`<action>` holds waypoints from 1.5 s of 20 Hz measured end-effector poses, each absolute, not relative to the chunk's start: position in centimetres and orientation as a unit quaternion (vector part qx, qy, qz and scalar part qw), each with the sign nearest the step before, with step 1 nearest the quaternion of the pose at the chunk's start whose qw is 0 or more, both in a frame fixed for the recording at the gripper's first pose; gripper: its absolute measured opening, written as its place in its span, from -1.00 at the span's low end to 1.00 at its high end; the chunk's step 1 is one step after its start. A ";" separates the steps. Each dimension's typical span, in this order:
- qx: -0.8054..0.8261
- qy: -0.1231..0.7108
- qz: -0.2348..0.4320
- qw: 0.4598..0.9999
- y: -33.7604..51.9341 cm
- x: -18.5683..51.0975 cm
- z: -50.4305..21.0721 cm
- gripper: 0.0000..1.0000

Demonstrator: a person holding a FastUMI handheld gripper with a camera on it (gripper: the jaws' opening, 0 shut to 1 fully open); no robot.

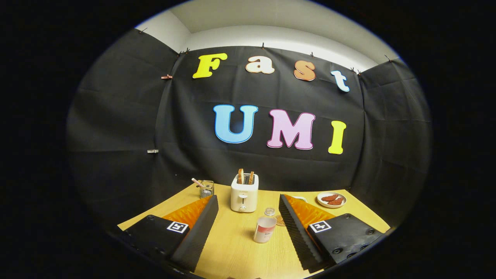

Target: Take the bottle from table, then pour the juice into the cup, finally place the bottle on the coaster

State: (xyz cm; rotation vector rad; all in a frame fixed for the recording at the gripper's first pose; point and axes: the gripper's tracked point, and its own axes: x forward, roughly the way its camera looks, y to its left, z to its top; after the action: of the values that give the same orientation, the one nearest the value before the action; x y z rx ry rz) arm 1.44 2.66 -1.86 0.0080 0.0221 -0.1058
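while the gripper (248, 232) hangs over the near edge of the table (232, 252) with its fingers spread wide and nothing between the pads, the task looks barely begun, as far as this view tells.

going left to right: toward the far left corner of the table stands a small clear glass (207, 188) with a stick or straw leaning in it. next, near the far edge at the middle, sits a white toaster (244, 197) with two slices of toast poking up from its slots. in front of the toaster, closer to the middle of the table, stands the bottle (265, 229), upright, pale with a reddish label; it is ahead of the fingers and nearer the right one, and touches neither. just behind the bottle is a small clear cup (269, 211), i think, though it is too small to be sure. beside it a round brownish disc lies flat, probably the coaster (280, 221), partly hidden by the right finger. toward the far right corner rests a white plate (331, 200) with reddish-brown pieces of food.

so nothing is done yet: the bottle is not taken, the pour is not made, and the coaster is bare. all three steps remain, the grasp first.
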 end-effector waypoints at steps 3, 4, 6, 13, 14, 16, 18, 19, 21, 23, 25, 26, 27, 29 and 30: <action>0.009 0.021 -0.068 0.997 2.8 1.8 -2.9 0.94; 0.010 0.021 -0.076 0.997 2.6 1.9 -3.0 0.94; 0.008 0.016 -0.094 0.995 1.9 2.0 -3.0 0.94; 0.015 0.026 -0.140 0.990 -0.6 2.9 -5.3 0.94; 0.013 0.027 -0.142 0.989 -0.7 3.2 -5.4 0.94; 0.010 0.031 -0.139 0.990 -0.7 4.2 -6.0 0.94; 0.006 0.034 -0.134 0.990 -0.7 5.2 -6.6 0.94; 0.000 0.037 -0.129 0.991 -0.5 5.8 -7.0 0.94; -0.011 0.040 -0.122 0.992 -0.2 7.0 -7.7 0.94; -0.009 0.045 -0.125 0.991 -0.4 8.2 -8.8 0.94; -0.004 0.049 -0.129 0.990 -0.7 9.6 -9.9 0.94; -0.007 0.055 -0.132 0.990 -1.1 10.3 -10.6 0.94; -0.012 0.062 -0.133 0.989 -1.3 10.8 -11.5 0.94; -0.023 0.075 -0.138 0.987 -1.9 11.7 -13.0 0.94; -0.027 0.077 -0.142 0.986 -2.3 12.0 -13.5 0.95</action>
State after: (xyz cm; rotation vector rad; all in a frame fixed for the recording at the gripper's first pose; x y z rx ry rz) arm 11.99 -2.34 -13.46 -0.0551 0.1555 -0.2847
